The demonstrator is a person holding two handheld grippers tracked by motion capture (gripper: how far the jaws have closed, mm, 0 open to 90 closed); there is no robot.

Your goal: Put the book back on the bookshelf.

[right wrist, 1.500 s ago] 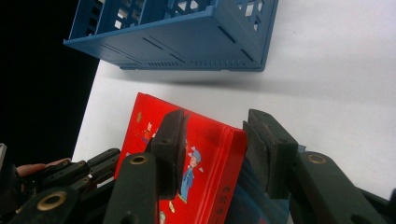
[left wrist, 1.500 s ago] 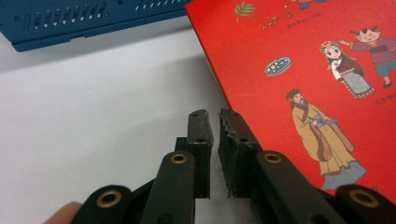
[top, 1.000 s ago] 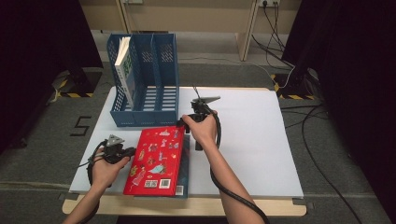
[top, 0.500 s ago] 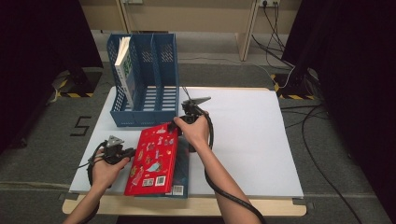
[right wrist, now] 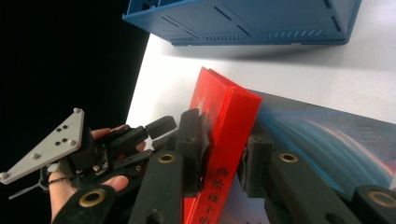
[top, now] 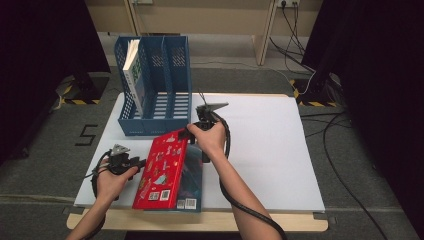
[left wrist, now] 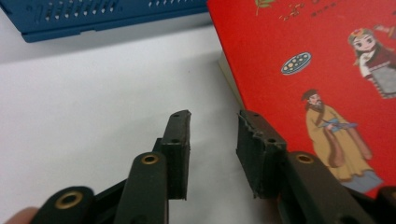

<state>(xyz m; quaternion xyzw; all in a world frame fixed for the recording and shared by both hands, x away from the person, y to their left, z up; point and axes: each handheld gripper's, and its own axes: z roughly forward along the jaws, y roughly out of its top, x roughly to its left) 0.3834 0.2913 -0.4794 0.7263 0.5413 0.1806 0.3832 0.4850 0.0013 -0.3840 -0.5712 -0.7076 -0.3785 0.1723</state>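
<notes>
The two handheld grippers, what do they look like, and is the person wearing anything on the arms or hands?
Both the left gripper and the right gripper have black jaws with brass-coloured rivets and dark blocky pads. Each carries a grey three-cornered plate with small holes on top. A black cable trails along the right forearm. The forearms are bare; a black strap crosses the left hand.

Your thick red picture book [top: 164, 170] with cartoon people on its cover is tipped up on one edge, leaning over the dark blue book [top: 192, 175] lying flat underneath.
</notes>
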